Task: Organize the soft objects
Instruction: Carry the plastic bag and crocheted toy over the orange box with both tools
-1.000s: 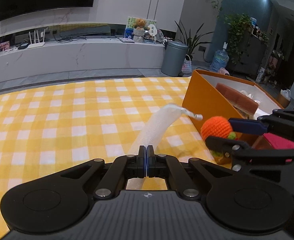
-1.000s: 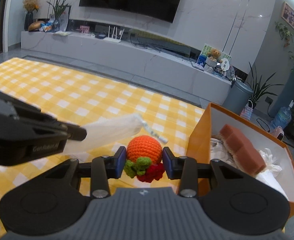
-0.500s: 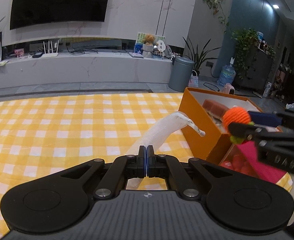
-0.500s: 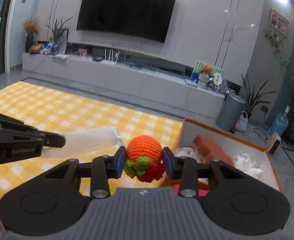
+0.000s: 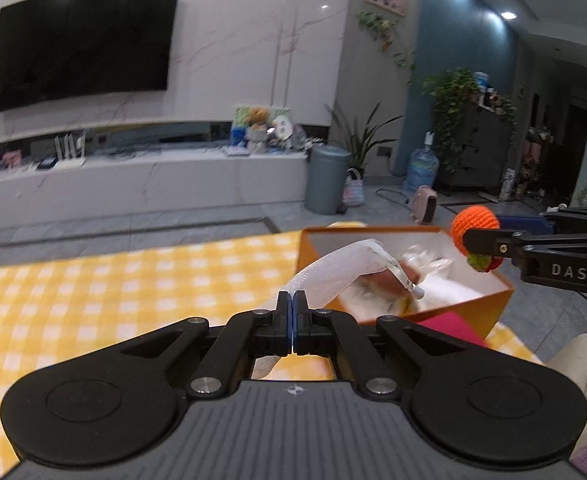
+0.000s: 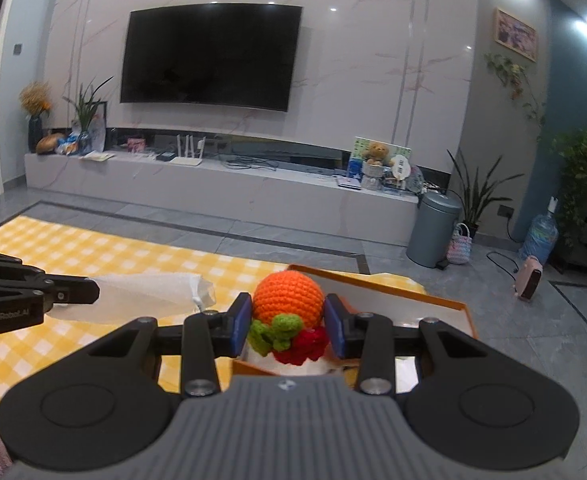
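Note:
My left gripper point(image 5: 292, 308) is shut on a white mesh foam sleeve point(image 5: 335, 270), held in the air with its far end over the orange box point(image 5: 497, 294). My right gripper point(image 6: 288, 322) is shut on an orange crocheted ball point(image 6: 287, 298) with green and red knitted bits, held above the near edge of the orange box point(image 6: 377, 285). In the left wrist view the ball point(image 5: 475, 226) and the right gripper point(image 5: 481, 240) hang over the box's right side. The left gripper point(image 6: 91, 291) and the sleeve point(image 6: 149, 296) show at the left of the right wrist view.
The box holds a brown block point(image 5: 385, 282) and white soft items point(image 5: 433, 268). A pink thing point(image 5: 449, 326) lies by its near wall. The yellow checked cloth point(image 5: 133, 280) covers the table. A grey bin point(image 6: 433, 228) and a TV bench point(image 6: 213, 188) stand beyond.
Both grippers have risen and moved toward the box with their loads. The sleeve's end is now over the box opening, and the ball is higher above the box.

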{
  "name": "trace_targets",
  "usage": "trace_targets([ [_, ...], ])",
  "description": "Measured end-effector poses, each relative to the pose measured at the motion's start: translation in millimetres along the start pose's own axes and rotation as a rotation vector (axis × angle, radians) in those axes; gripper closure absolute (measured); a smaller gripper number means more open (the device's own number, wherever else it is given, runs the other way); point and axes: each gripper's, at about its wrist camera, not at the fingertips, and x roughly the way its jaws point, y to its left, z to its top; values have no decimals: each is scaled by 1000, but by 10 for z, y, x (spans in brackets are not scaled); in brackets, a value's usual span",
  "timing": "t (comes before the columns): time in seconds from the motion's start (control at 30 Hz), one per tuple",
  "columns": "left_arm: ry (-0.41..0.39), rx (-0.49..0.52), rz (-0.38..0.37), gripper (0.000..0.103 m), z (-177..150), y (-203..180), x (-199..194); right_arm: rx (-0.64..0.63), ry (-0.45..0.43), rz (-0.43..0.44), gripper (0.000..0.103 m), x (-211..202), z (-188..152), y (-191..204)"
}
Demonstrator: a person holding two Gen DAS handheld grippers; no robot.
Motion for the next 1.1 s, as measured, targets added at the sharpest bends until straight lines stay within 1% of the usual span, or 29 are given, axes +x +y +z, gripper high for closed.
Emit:
trace_targets([
  [0.2,-24,49,-42,103,178,-304,213,9,4,-43,64,59,32,-359],
  [0.4,-11,81,-90,103,280,-555,559,32,33,-95,64,289,26,-715],
  [0.6,26,144,-131,103,315,-812,978,44,81,-121,64,625,-24,-1007],
  [0.83,85,182,-138,103,279,-962,1472,62,148,-154,64,1061,-169,-1231],
  [0.93,116,193,-142,103,228,-974,1615,69,174,-165,64,1207,-242,-1291],
  [1.1,146,225,-145,103,148,-1044,1794,86,209,-177,64,1380,-358,-1379],
])
